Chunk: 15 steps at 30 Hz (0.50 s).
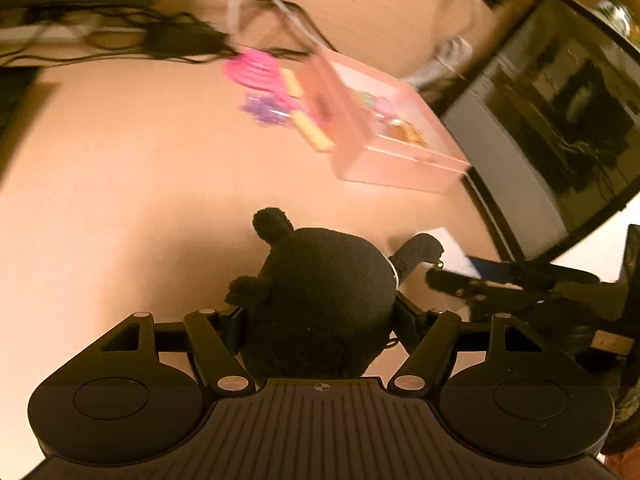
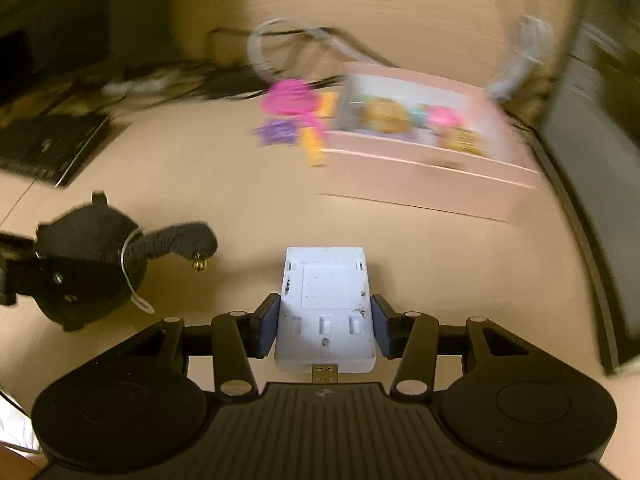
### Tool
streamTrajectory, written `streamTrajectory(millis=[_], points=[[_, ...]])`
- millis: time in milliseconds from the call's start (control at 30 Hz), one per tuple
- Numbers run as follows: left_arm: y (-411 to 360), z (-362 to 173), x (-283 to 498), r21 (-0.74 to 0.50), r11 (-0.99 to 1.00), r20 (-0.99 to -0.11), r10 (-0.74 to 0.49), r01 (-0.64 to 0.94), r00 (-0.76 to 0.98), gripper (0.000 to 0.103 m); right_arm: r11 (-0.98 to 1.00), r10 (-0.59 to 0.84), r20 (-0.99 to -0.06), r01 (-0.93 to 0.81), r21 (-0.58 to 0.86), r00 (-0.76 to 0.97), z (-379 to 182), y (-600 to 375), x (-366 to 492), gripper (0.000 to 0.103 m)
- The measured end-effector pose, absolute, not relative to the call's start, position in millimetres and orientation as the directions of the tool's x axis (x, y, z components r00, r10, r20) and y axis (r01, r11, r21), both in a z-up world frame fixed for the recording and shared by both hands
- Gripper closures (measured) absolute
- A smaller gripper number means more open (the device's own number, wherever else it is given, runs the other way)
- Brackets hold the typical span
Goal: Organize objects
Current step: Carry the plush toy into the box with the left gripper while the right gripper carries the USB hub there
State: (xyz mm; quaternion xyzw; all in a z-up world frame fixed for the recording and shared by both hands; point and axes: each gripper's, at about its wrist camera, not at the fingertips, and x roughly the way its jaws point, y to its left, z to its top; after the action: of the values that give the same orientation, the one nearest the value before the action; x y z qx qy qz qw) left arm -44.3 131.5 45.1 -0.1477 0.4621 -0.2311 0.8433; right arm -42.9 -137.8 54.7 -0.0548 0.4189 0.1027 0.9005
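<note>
A black plush toy (image 1: 320, 280) with small ears and a tail carrying a gold bell sits between the fingers of my left gripper (image 1: 322, 324), which is shut on it above the tan desk (image 1: 120, 200). The right wrist view shows the same toy (image 2: 88, 264) at the left. My right gripper (image 2: 325, 328) is shut on a white rectangular plug-in device (image 2: 326, 292) with a metal USB plug at its near end. That device (image 1: 448, 248) shows to the toy's right in the left wrist view. Ahead lies an open pink box (image 2: 420, 152) with several colourful small items inside.
Beside the box (image 1: 384, 136) lie a pink comb-like toy (image 1: 256, 68), a purple piece (image 1: 264, 108) and yellow sticks (image 1: 308, 128). Black and white cables (image 1: 180, 36) run along the back. A monitor (image 1: 560, 120) stands at the right. A dark flat slab (image 2: 48, 148) lies at the left.
</note>
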Motion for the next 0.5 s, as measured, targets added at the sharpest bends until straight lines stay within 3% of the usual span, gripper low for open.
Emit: streamTrajectory(millis=[367,500], points=[[73.4,50.2,-19.5,-0.483,0.837,-0.699,-0.546,0.257,0.462,0.027,0.985,0.151,-0.722,-0.162,0.054,0.675,65.4,-210.8,-32.2,0.056],[66.6,71.9,-10.7,-0.48,0.83,-0.653,-0.554,0.283,0.517,0.027,0.988,0.141,-0.723,-0.145,0.057,0.676,58.3,-227.6,-31.4,0.056]])
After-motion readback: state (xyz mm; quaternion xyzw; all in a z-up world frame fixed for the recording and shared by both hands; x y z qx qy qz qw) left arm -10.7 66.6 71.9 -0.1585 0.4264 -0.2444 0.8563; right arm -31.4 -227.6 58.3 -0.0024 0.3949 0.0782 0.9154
